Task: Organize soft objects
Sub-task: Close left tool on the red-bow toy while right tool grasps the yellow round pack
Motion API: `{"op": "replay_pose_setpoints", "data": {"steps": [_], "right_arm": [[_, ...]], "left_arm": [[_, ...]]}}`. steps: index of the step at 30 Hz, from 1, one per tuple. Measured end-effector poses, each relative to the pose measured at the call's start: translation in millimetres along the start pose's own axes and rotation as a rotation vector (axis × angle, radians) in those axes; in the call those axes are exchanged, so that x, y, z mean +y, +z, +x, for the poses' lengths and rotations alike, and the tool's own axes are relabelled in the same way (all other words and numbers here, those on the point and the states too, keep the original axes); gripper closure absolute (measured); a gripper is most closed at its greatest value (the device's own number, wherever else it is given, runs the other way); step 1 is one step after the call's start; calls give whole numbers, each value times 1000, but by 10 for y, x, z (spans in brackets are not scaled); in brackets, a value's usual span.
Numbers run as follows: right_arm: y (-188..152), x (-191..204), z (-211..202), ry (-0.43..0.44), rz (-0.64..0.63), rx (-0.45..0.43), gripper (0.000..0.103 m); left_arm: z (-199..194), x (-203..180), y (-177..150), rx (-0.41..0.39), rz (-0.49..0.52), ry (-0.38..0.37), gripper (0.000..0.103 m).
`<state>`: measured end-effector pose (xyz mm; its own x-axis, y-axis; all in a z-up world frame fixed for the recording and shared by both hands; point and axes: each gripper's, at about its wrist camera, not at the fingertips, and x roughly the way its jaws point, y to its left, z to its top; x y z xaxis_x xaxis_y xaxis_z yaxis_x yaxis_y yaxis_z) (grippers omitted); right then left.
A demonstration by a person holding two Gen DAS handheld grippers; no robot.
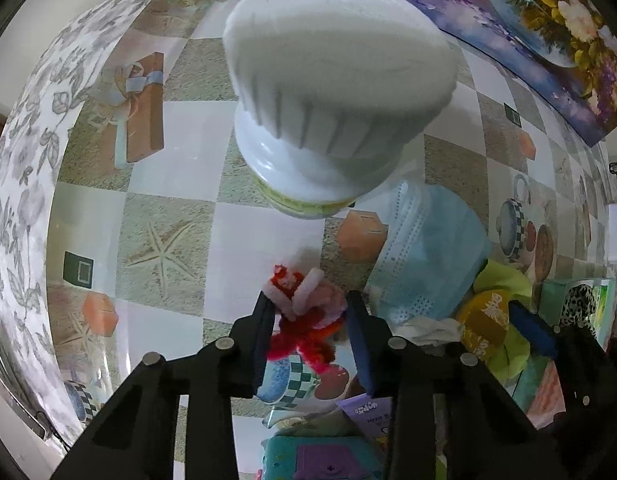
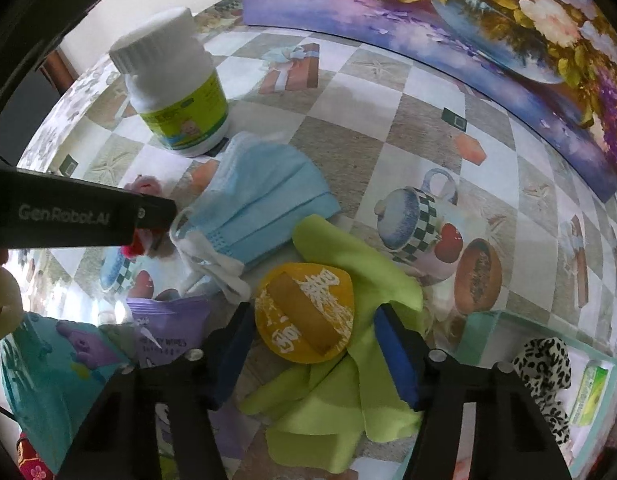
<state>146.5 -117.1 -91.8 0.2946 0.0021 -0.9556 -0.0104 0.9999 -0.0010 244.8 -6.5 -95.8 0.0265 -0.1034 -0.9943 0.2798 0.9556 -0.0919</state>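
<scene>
A red, white and pink pipe-cleaner figure [image 1: 304,312] lies on the patterned tablecloth. My left gripper [image 1: 310,314] points down over it, and both pads touch its sides. A round yellow puff [image 2: 304,312] with white lettering rests on a crumpled lime-green cloth [image 2: 348,392]. My right gripper [image 2: 314,340] straddles the puff with its jaws open; green cloth shows between the puff and the right pad. A light-blue face mask [image 2: 264,200] lies between the two grippers. In the right wrist view the left gripper's black body hides most of the figure.
A white-capped bottle [image 2: 176,80] stands at the back left. A flower painting [image 2: 428,20] leans along the back. At the right, a teal tray [image 2: 480,328] holds a leopard-print scrunchie [image 2: 544,360]. Near the front lie a purple wipes pack [image 2: 168,332] and a teal box [image 2: 56,360].
</scene>
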Motion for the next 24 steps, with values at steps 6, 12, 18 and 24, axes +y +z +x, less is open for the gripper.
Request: {"op": "replay_pose_setpoints", "data": {"steps": [6, 12, 18, 24], "right_arm": [[6, 20, -1, 32, 17, -10, 51], [-50, -106, -154, 79, 71, -33, 51], [-137, -181, -440, 90, 101, -70, 51], [-302, -254, -745, 102, 158, -101, 51]], "left_arm": [[-36, 4, -32, -23, -20, 5, 70], [-297, -16, -227, -81, -54, 20, 71], [-642, -100, -483, -169, -69, 29, 71], [-901, -226, -856, -236, -95, 11, 71]]}}
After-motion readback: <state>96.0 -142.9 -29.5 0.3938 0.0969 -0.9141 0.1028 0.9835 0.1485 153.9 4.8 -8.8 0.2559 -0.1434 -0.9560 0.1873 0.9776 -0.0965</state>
